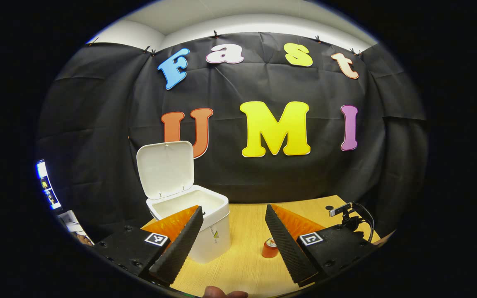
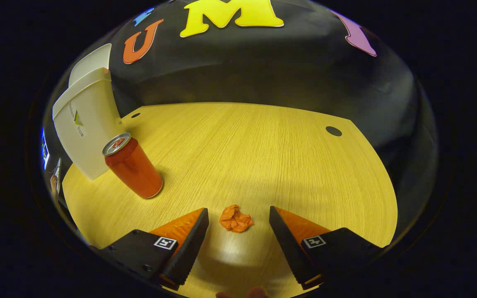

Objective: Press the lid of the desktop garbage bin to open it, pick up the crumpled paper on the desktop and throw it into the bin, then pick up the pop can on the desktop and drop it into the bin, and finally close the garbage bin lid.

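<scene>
In the left gripper view, the left claw is spread wide and has nothing in it. It hangs above the wooden table. The white bin stands at about 10 o'clock from the claw, and part of it is behind the claw's left finger. Its lid is up and tilts back toward the black wall. The inside looks pale, but it is hard to see if anything is in there. The red pop can stands on the table at about 1 o'clock, peeking out just beside the right finger. A small camera on a stand sits at the far right edge of the table.

In the right gripper view, the right claw is spread wide too and grips nothing. It points down at the table. The crumpled paper is orange and lies on the table between the two fingers, touching neither. The pop can stands at about 10 o'clock from the paper, well apart from it. The bin is just behind the can, with its lid up.
</scene>
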Action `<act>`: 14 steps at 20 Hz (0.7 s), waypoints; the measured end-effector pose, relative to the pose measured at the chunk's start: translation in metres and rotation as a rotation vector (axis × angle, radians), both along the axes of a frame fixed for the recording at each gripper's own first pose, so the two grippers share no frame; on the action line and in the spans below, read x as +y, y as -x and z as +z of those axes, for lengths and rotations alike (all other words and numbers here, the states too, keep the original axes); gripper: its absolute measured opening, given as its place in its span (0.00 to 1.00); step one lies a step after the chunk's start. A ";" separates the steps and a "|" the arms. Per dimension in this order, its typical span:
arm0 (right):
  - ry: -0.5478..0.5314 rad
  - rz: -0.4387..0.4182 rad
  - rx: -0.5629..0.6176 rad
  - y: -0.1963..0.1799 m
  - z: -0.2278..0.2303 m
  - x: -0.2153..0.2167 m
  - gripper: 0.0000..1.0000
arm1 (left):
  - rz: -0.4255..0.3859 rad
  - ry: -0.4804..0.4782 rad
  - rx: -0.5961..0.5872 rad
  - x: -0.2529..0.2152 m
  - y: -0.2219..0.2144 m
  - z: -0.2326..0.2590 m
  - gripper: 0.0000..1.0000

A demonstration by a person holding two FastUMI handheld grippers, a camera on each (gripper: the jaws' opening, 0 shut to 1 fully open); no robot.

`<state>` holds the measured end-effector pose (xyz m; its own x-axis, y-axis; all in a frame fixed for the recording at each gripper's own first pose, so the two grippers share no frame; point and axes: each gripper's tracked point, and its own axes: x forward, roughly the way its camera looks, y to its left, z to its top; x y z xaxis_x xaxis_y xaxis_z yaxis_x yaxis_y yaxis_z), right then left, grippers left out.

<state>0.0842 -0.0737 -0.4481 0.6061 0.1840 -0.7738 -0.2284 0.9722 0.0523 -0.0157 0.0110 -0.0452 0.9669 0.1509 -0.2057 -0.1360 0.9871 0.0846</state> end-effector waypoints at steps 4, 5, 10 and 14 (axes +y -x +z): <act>-0.010 0.003 0.033 0.001 -0.011 0.003 0.83 | 0.018 -0.010 0.008 0.007 0.003 -0.003 0.99; -0.011 0.002 0.044 0.003 -0.017 0.005 0.77 | 0.023 -0.012 0.009 0.009 0.003 -0.003 0.99; 0.006 0.012 0.050 0.000 -0.019 0.000 0.55 | 0.051 -0.019 0.014 0.019 0.003 -0.004 0.99; 0.017 0.012 0.051 -0.003 -0.017 -0.002 0.34 | 0.048 -0.027 0.006 0.019 0.002 -0.001 0.99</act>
